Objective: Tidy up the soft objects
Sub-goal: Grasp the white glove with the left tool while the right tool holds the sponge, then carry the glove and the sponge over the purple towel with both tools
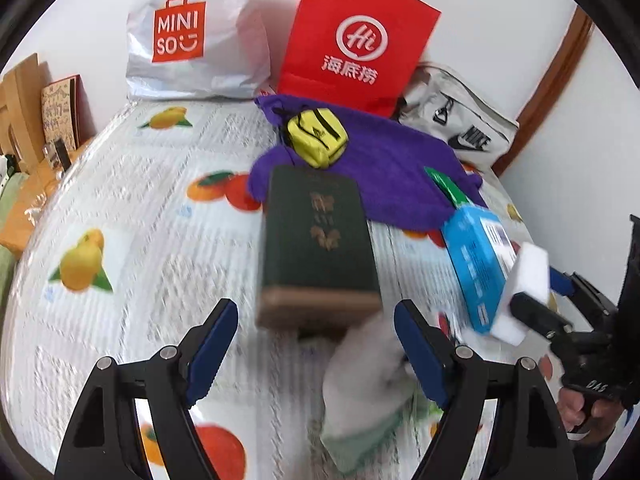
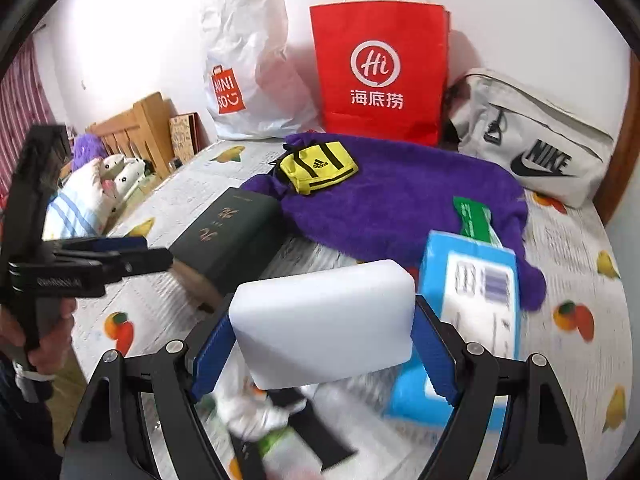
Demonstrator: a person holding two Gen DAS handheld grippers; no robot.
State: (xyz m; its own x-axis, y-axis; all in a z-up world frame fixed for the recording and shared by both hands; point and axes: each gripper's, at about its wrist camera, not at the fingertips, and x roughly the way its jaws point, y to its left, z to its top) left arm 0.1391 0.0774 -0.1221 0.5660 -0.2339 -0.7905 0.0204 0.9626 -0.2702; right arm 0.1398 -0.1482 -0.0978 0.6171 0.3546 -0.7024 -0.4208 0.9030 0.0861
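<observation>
My right gripper (image 2: 324, 344) is shut on a white foam block (image 2: 324, 320), held above the bed; the same block (image 1: 524, 288) shows at the right of the left wrist view. My left gripper (image 1: 316, 352) is open with nothing between its pads. It hovers just short of a dark green book (image 1: 316, 240), and a white and pale green cloth (image 1: 360, 392) lies by its right finger. A purple fluffy cloth (image 2: 400, 200) lies further back with a yellow pouch (image 2: 316, 168) on it. That white and green cloth (image 2: 256, 412) lies blurred under the held block.
A blue box (image 2: 476, 292) and a green packet (image 2: 476, 216) rest on the purple cloth's right side. Against the wall stand a white Miniso bag (image 2: 248, 72), a red paper bag (image 2: 380, 72) and a grey Nike bag (image 2: 532, 140). Pillows and a wooden headboard (image 2: 136, 128) are at left.
</observation>
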